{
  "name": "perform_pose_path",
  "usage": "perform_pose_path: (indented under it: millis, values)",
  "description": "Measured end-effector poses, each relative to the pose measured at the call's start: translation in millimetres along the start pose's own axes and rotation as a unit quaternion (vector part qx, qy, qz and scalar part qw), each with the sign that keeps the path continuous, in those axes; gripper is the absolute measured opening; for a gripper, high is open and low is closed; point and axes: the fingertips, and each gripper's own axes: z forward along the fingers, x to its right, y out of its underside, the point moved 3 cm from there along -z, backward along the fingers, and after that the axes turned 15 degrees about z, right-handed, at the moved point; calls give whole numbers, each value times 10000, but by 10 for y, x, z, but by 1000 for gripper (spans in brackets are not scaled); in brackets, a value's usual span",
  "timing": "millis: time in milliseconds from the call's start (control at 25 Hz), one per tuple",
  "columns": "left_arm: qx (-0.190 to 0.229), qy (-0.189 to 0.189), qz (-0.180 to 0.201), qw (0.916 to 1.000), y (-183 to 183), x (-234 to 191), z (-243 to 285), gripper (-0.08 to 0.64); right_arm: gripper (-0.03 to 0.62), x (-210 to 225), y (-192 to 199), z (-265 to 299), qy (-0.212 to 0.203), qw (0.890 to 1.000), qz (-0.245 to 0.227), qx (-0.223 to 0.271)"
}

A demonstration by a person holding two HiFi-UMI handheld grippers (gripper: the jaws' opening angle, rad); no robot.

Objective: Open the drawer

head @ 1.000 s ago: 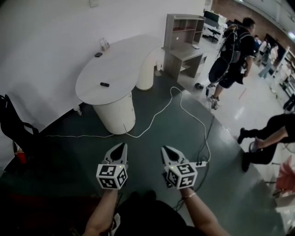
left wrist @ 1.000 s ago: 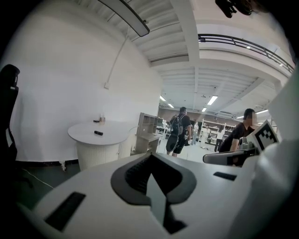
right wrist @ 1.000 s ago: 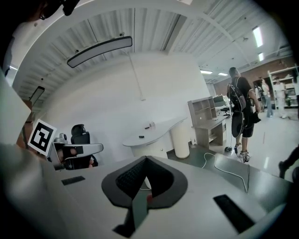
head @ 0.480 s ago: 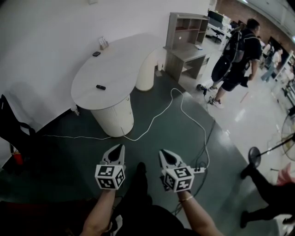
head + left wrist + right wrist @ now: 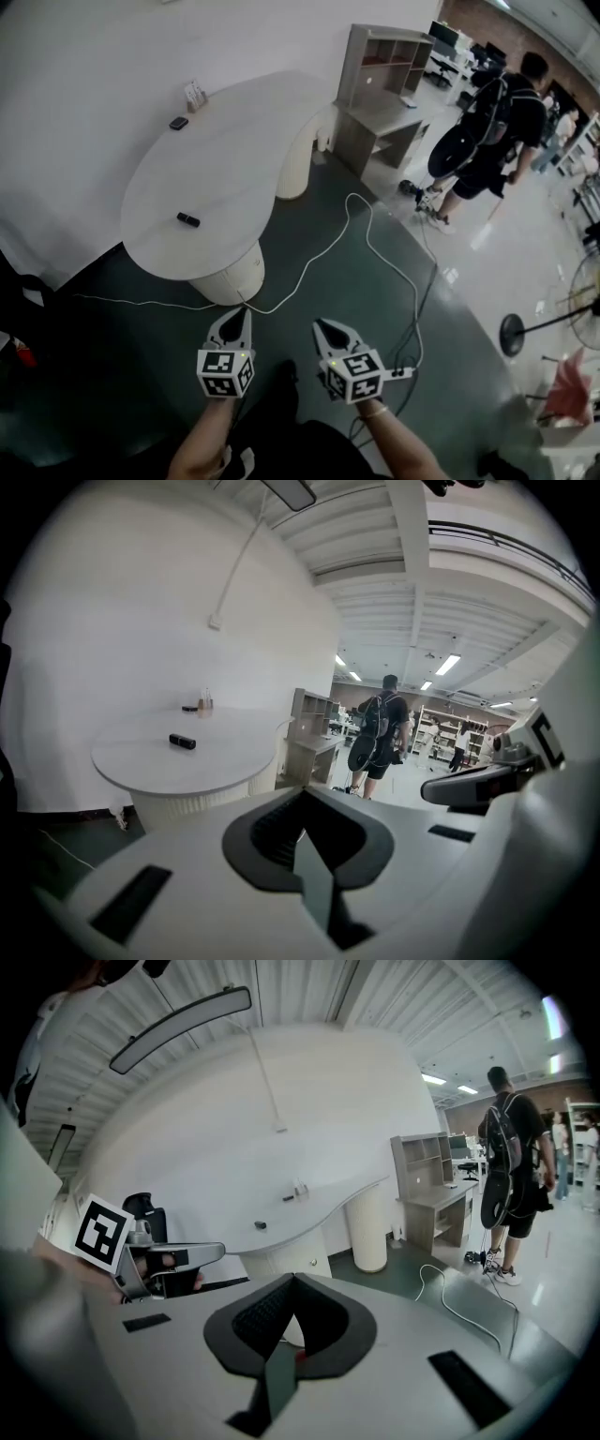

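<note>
In the head view the left gripper (image 5: 235,321) and the right gripper (image 5: 328,332) are held side by side over the dark floor, both with jaws closed and empty. They are still well short of the white table (image 5: 216,178). The drawer looks to be in the rounded white pedestal (image 5: 234,277) under the table's near end, ahead of the left gripper. The step in hand is the approach. To do it well, close in square to the pedestal's front, step clear of the white cable (image 5: 361,216) on the floor, choose one gripper, and spread its jaws before it reaches the handle. The left gripper view shows its jaws meeting at the tips with nothing between them, the table top beyond carrying a small black object (image 5: 182,742). The right gripper view also shows jaws together and empty. Past them a small knob (image 5: 312,1261) sits on the pedestal's front, the likely place to take hold, so come in level with it and pull straight back. Compared with a second ago, the pedestal lies closer to the grippers and the table has slid leftward. The person with the backpack (image 5: 492,122) stands farther off, the crouched figure at the right edge is gone, and a standing fan (image 5: 512,334) has come into sight.
</note>
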Motion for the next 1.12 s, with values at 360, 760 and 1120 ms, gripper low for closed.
perform_pose_path:
  millis: [360,760,1120]
  values:
    - [-169,-8,-438,9989,-1,-248,513,2,3,161,-414,627,-47,9990,-288,-338]
    - [-507,-529,-663,9951,196,-243,836,2,3,449,-540,1244,-533,9941,-614,-718]
    - [-595,-1091,-885,9883,524,-86,1180,2,3,963,-396,1738,-987,9857,-803,-1108]
